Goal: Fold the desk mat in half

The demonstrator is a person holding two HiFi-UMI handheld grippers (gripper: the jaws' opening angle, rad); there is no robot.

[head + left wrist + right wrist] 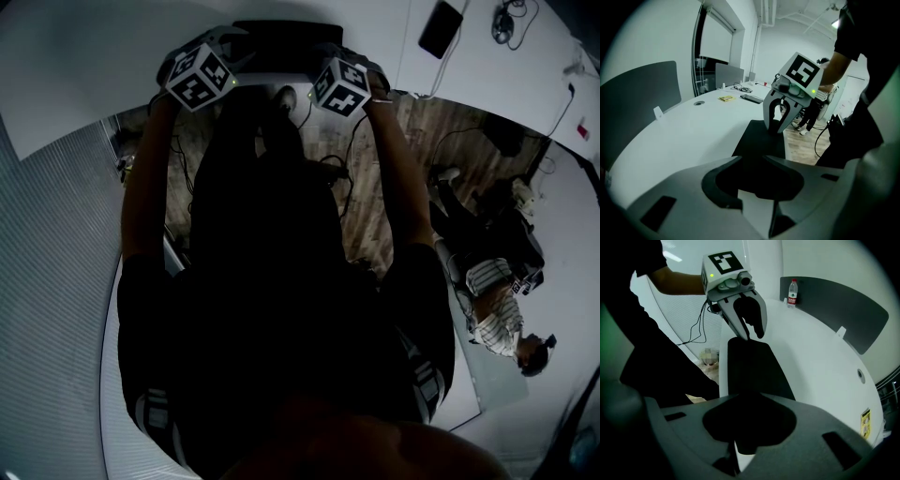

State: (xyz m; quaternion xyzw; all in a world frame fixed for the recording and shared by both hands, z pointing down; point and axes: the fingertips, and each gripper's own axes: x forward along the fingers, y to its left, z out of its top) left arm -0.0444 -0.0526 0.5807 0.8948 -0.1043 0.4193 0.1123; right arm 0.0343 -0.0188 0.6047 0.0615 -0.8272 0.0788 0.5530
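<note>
Left gripper view — black desk mat (759,138)

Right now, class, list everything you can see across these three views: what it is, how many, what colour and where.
black rectangular desk mat: one, black, along the table's near edge, one end in each gripper
curved white table: one, white, under the mat
grey partition panels: two, grey, along the table's far side
clear plastic water bottle: one, red label, at a panel's end
small yellow card: one, yellow, on the table
flat black phone-like slab: one, black, beside the card
black cables: several, on the wooden floor
other person in a striped shirt: one, head view's right
left gripper: one, grey, shut on the mat
right gripper: one, grey, shut on the mat
</note>
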